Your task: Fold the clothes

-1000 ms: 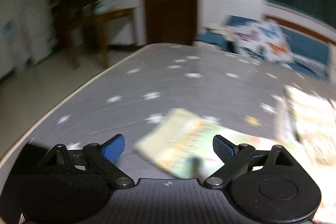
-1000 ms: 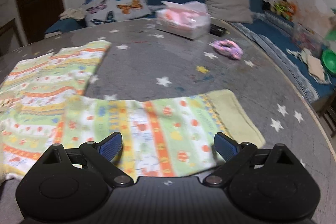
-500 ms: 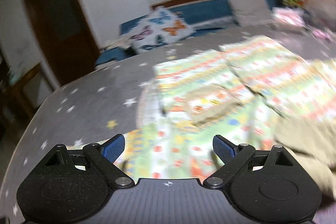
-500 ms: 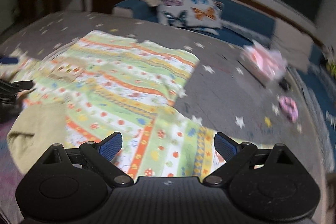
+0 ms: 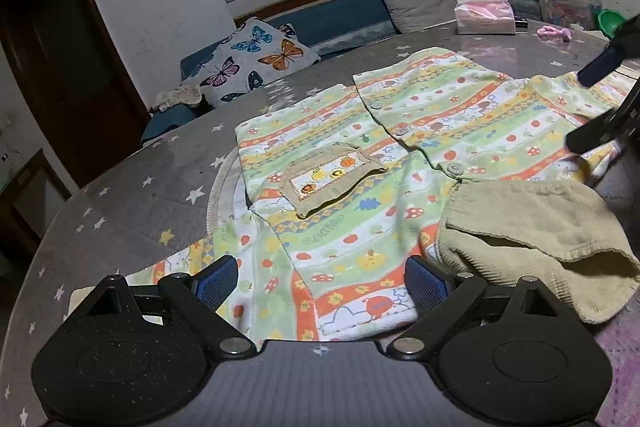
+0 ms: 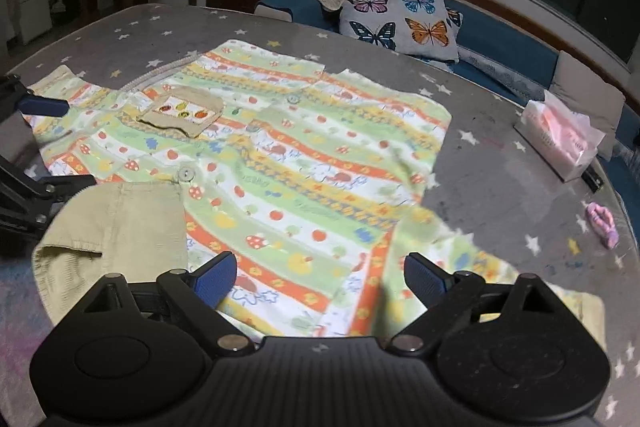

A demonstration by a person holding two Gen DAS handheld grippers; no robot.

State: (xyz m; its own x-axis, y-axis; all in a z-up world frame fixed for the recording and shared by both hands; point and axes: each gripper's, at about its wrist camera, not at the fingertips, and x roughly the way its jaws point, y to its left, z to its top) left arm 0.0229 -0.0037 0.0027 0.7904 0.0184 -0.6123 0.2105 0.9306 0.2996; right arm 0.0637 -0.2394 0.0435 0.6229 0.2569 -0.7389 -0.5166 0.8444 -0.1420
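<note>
A child's striped shirt [image 5: 400, 163] in green, orange and yellow lies spread face up on the grey star-print table cover [image 5: 132, 203]. It has a beige collar [image 5: 540, 239], a beige chest pocket [image 5: 332, 183] and buttons down the front. My left gripper [image 5: 322, 281] hovers open over the shirt's near left part, with cloth under the gap and no pad touching. My right gripper [image 6: 320, 277] hangs over the shirt [image 6: 304, 155] beside the collar [image 6: 116, 223]. Its jaws are wide and closing a little, with cloth below them and nothing pinched.
A pink tissue pack [image 6: 560, 139] and a pink scrunchie [image 6: 602, 225] lie on the table's far right. A butterfly cushion [image 6: 400, 19] rests on the blue sofa behind the table. The table's round edge runs close on the left [image 5: 24, 283].
Both views have swung round and rolled: the left from the doorway side onto the shirt, the right from the sleeve end onto the shirt's body. Both sets of jaws stay apart.
</note>
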